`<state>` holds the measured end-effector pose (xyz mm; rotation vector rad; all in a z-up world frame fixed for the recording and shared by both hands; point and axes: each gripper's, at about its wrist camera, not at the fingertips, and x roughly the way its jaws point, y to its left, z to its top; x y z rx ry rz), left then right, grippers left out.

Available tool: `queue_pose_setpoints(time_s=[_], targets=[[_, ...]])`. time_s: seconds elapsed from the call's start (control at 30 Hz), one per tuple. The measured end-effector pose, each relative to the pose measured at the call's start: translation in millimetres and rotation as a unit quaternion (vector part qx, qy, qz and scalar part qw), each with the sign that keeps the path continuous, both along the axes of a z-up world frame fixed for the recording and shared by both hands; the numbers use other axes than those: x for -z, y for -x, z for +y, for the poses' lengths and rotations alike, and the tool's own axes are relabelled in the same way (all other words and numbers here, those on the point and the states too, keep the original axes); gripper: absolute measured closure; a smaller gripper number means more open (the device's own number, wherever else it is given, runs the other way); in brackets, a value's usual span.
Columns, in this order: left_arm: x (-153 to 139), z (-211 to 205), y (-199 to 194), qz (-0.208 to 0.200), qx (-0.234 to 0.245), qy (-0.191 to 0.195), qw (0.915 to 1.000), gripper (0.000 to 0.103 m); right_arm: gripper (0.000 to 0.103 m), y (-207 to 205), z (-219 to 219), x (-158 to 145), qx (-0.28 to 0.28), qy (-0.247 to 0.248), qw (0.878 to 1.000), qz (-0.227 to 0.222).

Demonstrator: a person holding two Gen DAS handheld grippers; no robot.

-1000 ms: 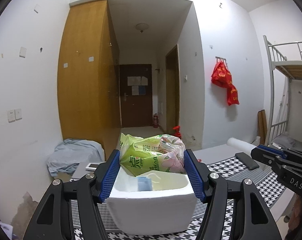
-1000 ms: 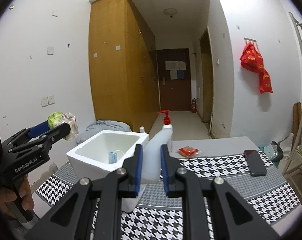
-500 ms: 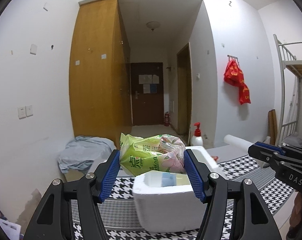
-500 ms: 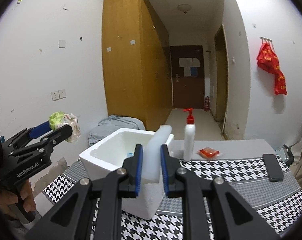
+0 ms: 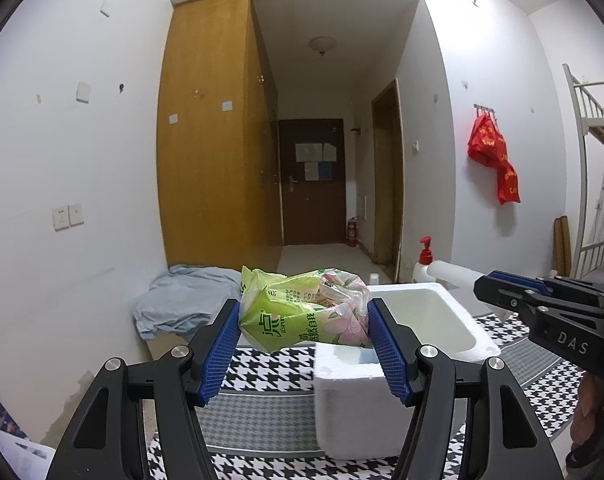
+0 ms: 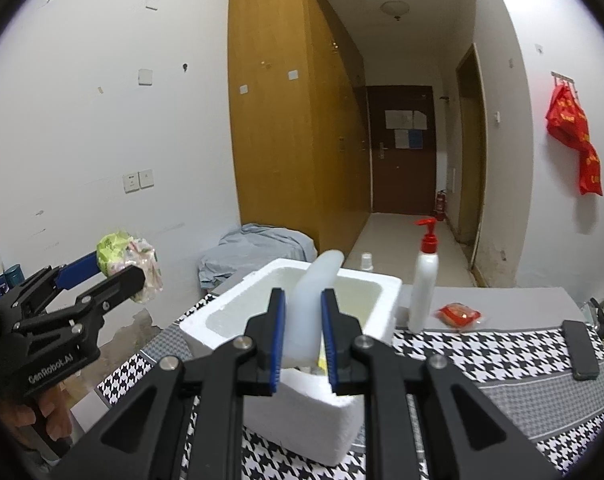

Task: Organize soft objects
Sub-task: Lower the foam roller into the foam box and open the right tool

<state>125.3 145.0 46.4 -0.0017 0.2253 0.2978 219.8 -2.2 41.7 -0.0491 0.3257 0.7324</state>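
My left gripper [image 5: 303, 350] is clamped on the crumpled green plastic tissue pack [image 5: 305, 312], left of the white foam box [image 6: 302, 320]. My right gripper [image 6: 302, 340] pinches a translucent white soft roll [image 6: 309, 304] over the box. I should centre each before releasing.

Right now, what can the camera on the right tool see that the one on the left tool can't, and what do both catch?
Only the right wrist view shows the red packet and the dark flat phone-like object on the houndstooth cloth. Only the left wrist view shows the bunk bed frame. Both show the white foam box, the pump bottle, the green tissue pack gripped in the left tool, and the white foam roll gripped in the right tool.
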Motion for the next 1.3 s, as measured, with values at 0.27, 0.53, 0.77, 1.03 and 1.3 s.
queue_pose_setpoints(time_s=[0.27,0.53,0.77,1.03,1.3], targets=[[0.9,13.7,2.8,-0.002,-0.023,0.008,0.9997,0.038,0.082,-6.4,25.7,-0.2,-0.026,0.010,1.000,0.001],[3.6,21.6,2.2,0.002,-0.034,0.008,0.9994,0.038,0.082,-15.9,38.9,2.3,-0.039,0.011,0.999,0.009],[5.4,24.0,-2.8,0.009,-0.034,0.012,0.9993,0.038,0.082,-24.2,45.4,5.1,-0.038,0.014,0.999,0.020],[4.8,25.3,-7.7,0.011,-0.031,0.015,0.9994,0.038,0.007,-24.7,45.6,3.4,-0.037,0.003,0.999,0.006],[5.3,24.0,-15.8,0.015,-0.025,0.014,0.9995,0.038,0.007,-27.7,40.7,2.7,-0.028,0.001,1.000,0.005]])
